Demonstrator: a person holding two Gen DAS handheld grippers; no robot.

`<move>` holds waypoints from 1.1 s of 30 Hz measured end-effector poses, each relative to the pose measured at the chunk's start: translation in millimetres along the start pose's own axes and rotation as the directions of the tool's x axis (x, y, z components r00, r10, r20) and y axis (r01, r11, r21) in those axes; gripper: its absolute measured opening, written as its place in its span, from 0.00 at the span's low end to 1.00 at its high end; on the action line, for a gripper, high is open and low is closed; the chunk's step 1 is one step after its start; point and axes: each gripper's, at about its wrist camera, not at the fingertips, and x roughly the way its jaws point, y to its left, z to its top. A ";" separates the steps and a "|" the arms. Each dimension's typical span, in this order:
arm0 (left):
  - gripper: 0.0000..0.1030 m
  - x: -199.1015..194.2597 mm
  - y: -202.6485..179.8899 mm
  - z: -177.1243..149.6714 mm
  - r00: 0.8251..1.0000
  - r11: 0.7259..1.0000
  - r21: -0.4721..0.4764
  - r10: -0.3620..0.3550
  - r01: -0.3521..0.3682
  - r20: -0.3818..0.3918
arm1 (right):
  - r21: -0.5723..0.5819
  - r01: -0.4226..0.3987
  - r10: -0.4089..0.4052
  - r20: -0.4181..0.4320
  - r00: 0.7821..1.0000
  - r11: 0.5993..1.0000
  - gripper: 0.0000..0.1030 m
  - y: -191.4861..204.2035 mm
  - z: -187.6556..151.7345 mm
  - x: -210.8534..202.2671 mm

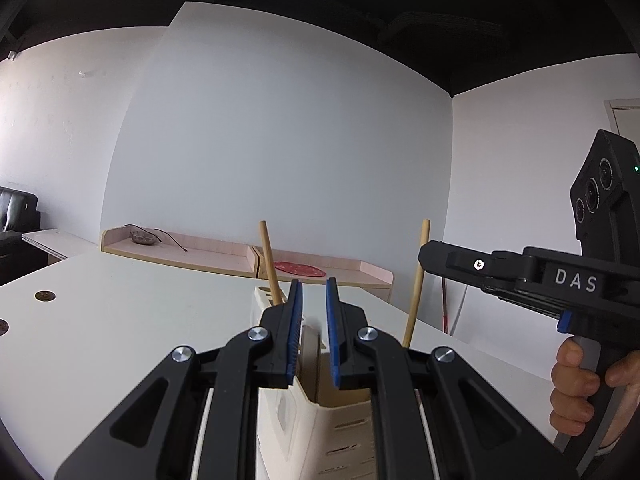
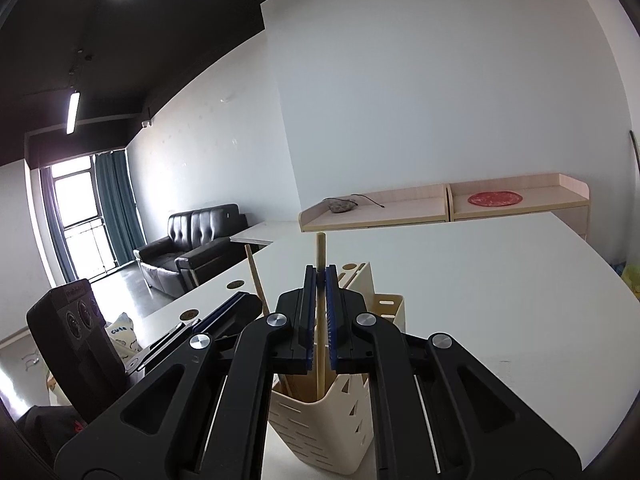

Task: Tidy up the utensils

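From the left wrist, the left gripper [image 1: 314, 292] sits level over a cream slotted utensil holder [image 1: 340, 432] that stands on the white table [image 1: 120, 320]. Its blue pads have a narrow gap between them with nothing pressed there, so the jaws are almost together and empty. One wooden stick [image 1: 270, 260] rises tilted from the holder just left of the pads, and a second wooden stick [image 1: 418, 280] leans upward to the right, its upper part pinched by the tip of the right gripper [image 1: 430, 256], which a person's hand [image 1: 580, 388] holds by the grip at the right edge. From the right wrist, the right gripper [image 2: 320, 276] is clamped on the second stick [image 2: 320, 250], which stands nearly upright with its lower end down inside the holder [image 2: 320, 416]. The first stick [image 2: 256, 280] leans to the left out of the same holder, beside the left gripper [image 2: 236, 308]. A low wooden shelf [image 2: 440, 208] lines the far wall, and a black sofa [image 2: 192, 240] sits at the left.
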 end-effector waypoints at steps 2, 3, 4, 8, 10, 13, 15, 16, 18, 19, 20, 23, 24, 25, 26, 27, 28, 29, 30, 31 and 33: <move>0.11 -3.0 0.5 -0.8 1.000 1.000 -0.001 0.000 0.000 -0.012 | 0.003 0.000 0.000 -0.008 1.000 1.000 0.04 2.2 -1.6 -1.6; 0.11 -4.9 0.8 -1.2 1.000 1.000 0.001 0.004 -0.004 -0.016 | 0.002 -0.001 0.001 -0.014 1.000 1.000 0.04 3.0 -2.1 -2.3; 0.11 -7.2 1.3 -1.7 1.000 1.000 0.002 0.006 -0.006 -0.019 | -0.003 0.003 -0.003 -0.020 1.000 1.000 0.04 4.8 -3.1 -2.7; 0.11 -15.6 2.1 -1.2 0.999 1.000 -0.009 -0.003 0.002 -0.038 | -0.020 0.012 -0.013 -0.035 0.999 1.000 0.04 10.9 -7.9 -6.0; 0.11 -20.3 2.7 -1.2 0.999 1.000 -0.020 -0.009 0.008 -0.043 | -0.014 0.017 -0.017 -0.040 0.999 1.000 0.04 10.7 -8.7 -6.9; 0.11 -25.9 2.4 -3.4 0.997 0.999 -0.030 -0.019 0.017 -0.073 | -0.004 0.028 -0.028 -0.046 0.999 1.000 0.05 13.0 -8.9 -7.3; 0.12 -29.5 1.5 -5.1 0.994 0.999 -0.030 -0.027 0.024 -0.106 | 0.001 0.030 -0.030 -0.054 0.998 1.000 0.05 13.6 -8.1 -6.6; 0.14 -32.4 0.1 -3.4 0.991 0.999 -0.025 -0.027 0.024 -0.128 | -0.001 0.033 -0.033 -0.057 0.998 0.999 0.05 14.1 -8.4 -7.5; 0.21 -35.9 -3.2 -2.9 0.984 1.000 -0.005 -0.011 0.010 -0.177 | -0.025 0.047 -0.048 -0.043 0.998 0.999 0.16 18.6 -8.5 -12.1; 0.27 -38.8 -3.8 -3.0 0.980 1.000 -0.010 -0.023 0.022 -0.198 | -0.038 0.062 -0.063 -0.027 0.998 0.997 0.20 21.2 -8.1 -14.9; 0.29 -42.5 -4.4 -3.4 0.976 0.999 -0.017 -0.037 0.034 -0.216 | -0.048 0.074 -0.075 -0.015 0.997 0.996 0.23 23.4 -7.4 -16.9; 0.29 -52.0 -7.9 -6.6 0.963 0.999 -0.016 -0.042 0.039 -0.268 | -0.047 0.128 -0.128 -0.003 0.992 0.991 0.23 24.8 -6.2 -19.7; 0.29 -54.8 -9.8 -9.1 0.959 0.999 -0.014 -0.038 0.036 -0.282 | -0.036 0.148 -0.148 0.003 0.989 0.988 0.23 23.8 -5.1 -21.6; 0.29 -56.4 -12.0 -11.8 0.952 1.000 -0.004 -0.031 0.031 -0.304 | -0.021 0.163 -0.163 0.009 0.987 0.986 0.23 22.3 -4.3 -24.6; 0.29 -57.3 -13.9 -14.8 0.944 0.999 0.004 -0.037 0.041 -0.327 | -0.007 0.179 -0.179 0.013 0.984 0.984 0.24 20.8 -5.2 -28.6; 0.29 -57.9 -16.1 -18.6 0.934 0.999 0.015 -0.039 0.047 -0.355 | 0.001 0.202 -0.202 0.017 0.979 0.979 0.28 21.4 -6.3 -34.0; 0.29 -56.9 -17.9 -23.5 0.922 0.999 0.032 -0.027 0.043 -0.387 | 0.000 0.226 -0.226 0.016 0.974 0.974 0.30 22.6 -8.5 -39.2; 0.29 -56.2 -19.0 -28.6 0.912 0.998 0.042 -0.021 0.042 -0.411 | -0.001 0.246 -0.246 0.011 0.969 0.969 0.34 23.2 -11.8 -44.2; 0.29 -54.8 -19.9 -34.1 0.901 0.998 0.048 -0.020 0.045 -0.434 | -0.002 0.258 -0.258 -0.008 0.966 0.966 0.35 23.6 -16.8 -48.2; 0.29 -52.9 -19.6 -40.5 0.891 0.998 0.048 -0.018 0.045 -0.454 | 0.000 0.258 -0.258 -0.043 0.965 0.966 0.35 22.9 -22.6 -50.1; 0.29 -43.4 -16.6 -53.6 0.861 0.998 0.033 -0.024 0.048 -0.509 | 0.024 0.227 -0.222 -0.134 0.966 0.974 0.35 18.1 -38.1 -50.9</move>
